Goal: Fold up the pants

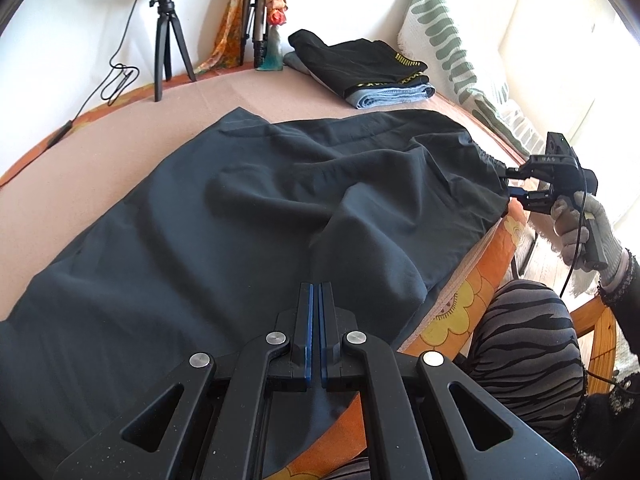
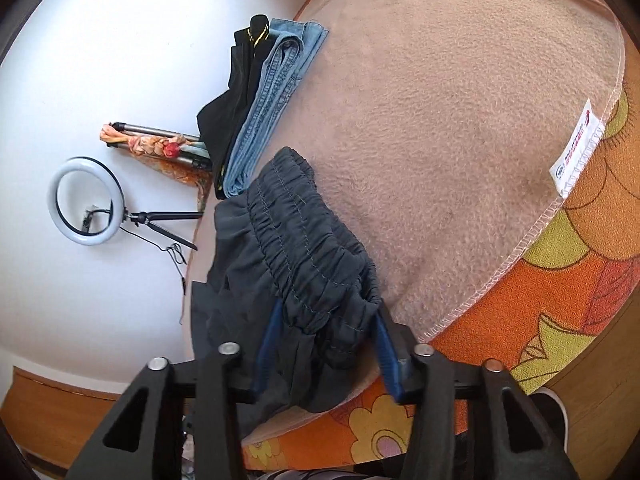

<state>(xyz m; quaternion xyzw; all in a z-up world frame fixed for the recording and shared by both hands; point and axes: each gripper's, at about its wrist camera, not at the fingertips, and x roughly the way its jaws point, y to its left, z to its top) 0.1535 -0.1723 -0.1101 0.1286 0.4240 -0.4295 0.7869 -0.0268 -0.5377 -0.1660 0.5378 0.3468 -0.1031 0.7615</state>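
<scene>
Left tongs [image 1: 315,292] pressed together over the pants [image 1: 224,208]; right tongs [image 2: 326,320] straddle the waistband [image 2: 304,240], grip unclear.

Dark pants' [image 2: 288,248] gathered waistband between the right tool's [image 2: 326,344] parted pads.

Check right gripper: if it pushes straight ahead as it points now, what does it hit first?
The right gripper would meet the gathered elastic waistband of the dark pants first; the band already sits between its parted fingers. Past it lies the pink blanket, though depth there is hard to judge.
</scene>
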